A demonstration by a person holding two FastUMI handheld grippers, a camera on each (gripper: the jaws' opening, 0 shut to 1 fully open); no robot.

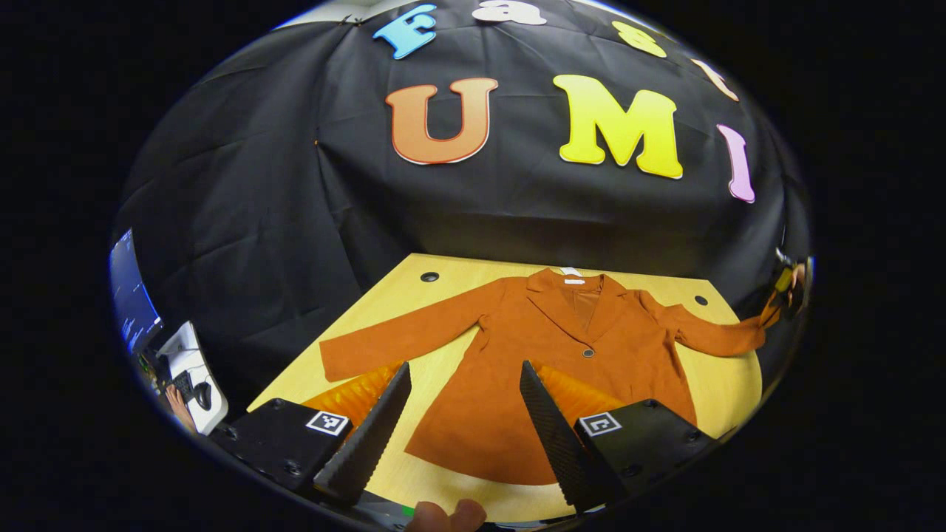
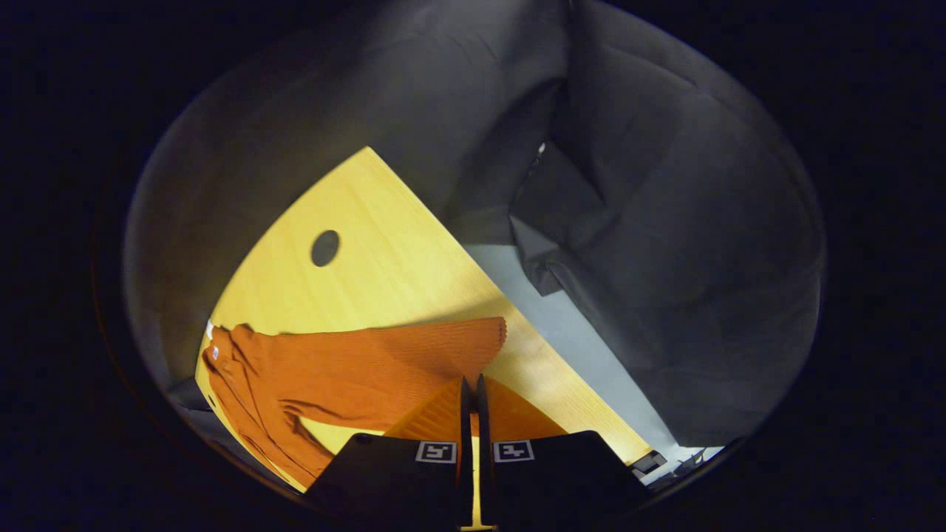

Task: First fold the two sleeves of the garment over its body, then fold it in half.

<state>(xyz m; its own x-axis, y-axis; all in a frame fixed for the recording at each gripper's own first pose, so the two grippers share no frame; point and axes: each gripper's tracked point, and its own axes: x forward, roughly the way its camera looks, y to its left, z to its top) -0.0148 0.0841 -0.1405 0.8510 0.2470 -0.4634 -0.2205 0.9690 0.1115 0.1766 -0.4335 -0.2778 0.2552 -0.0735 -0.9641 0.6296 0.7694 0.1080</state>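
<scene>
An orange coat [image 1: 510, 325] lies face up on the yellow table [image 1: 443, 284], collar away from me, both sleeves spread out. In the left gripper view my left gripper [image 1: 465, 369] hovers open above the coat's lower half, with nothing between its fingers. The left-hand sleeve [image 1: 399, 340] lies flat. The right-hand sleeve [image 1: 709, 336] runs out to the table's right edge, where my right gripper [image 1: 785, 288] holds its cuff slightly raised. In the right gripper view that gripper [image 2: 471, 380] is shut on the cuff end of the sleeve [image 2: 384, 355], which casts a shadow on the table [image 2: 369, 244].
Round cable holes sit in the table's far corners [image 1: 429, 277] [image 1: 701, 300] [image 2: 325, 247]. Left of the table stand a monitor [image 1: 133, 295] and a small desk [image 1: 188, 366] with a person's hand. Grey floor [image 2: 562, 325] lies past the right edge. A hand's fingertips [image 1: 443, 515] show at the bottom.
</scene>
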